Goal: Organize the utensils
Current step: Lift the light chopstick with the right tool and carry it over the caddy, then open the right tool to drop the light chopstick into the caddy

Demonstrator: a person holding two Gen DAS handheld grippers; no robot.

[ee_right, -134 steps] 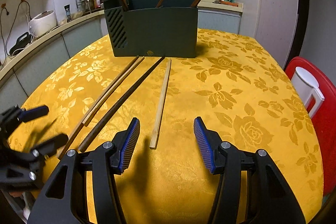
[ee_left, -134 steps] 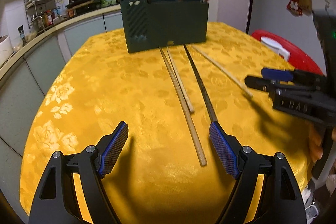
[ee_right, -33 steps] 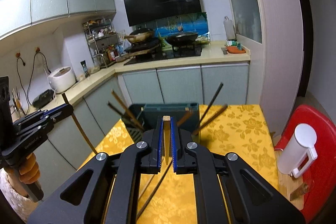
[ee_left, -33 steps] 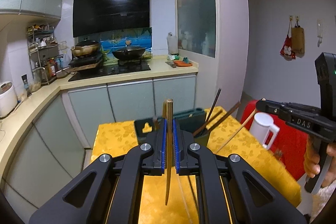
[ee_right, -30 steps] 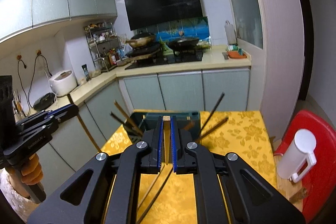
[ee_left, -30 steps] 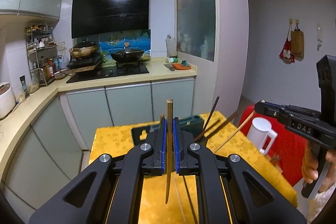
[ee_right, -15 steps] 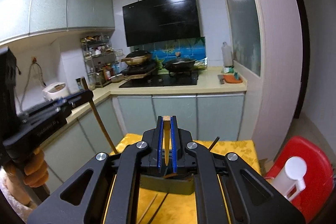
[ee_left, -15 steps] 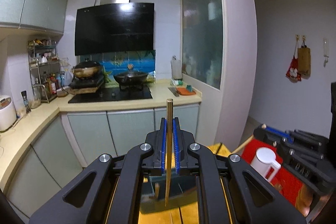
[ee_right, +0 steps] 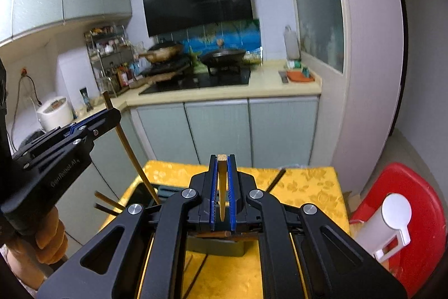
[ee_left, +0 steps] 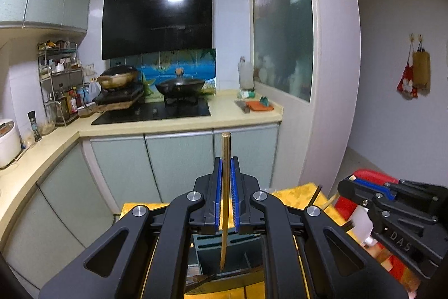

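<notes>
The dark green utensil box [ee_left: 224, 259] sits on the yellow flowered tablecloth [ee_right: 305, 187], and dark sticks [ee_right: 107, 205] poke out of it at its left end and another [ee_right: 275, 180] at its right. The left gripper [ee_left: 225, 173] has its blue pads squeezed on a brown chopstick [ee_left: 224, 203] that stands straight up, its low tip just over the open box. The right gripper [ee_right: 221, 173] pinches a lighter chopstick [ee_right: 222, 187] the same way, above the box. A white jug [ee_right: 392, 223] rests on a red chair [ee_right: 420, 203] beside the table. One tool body reads "DAS" [ee_left: 399, 240]; the other has writing too blurry to read.
</notes>
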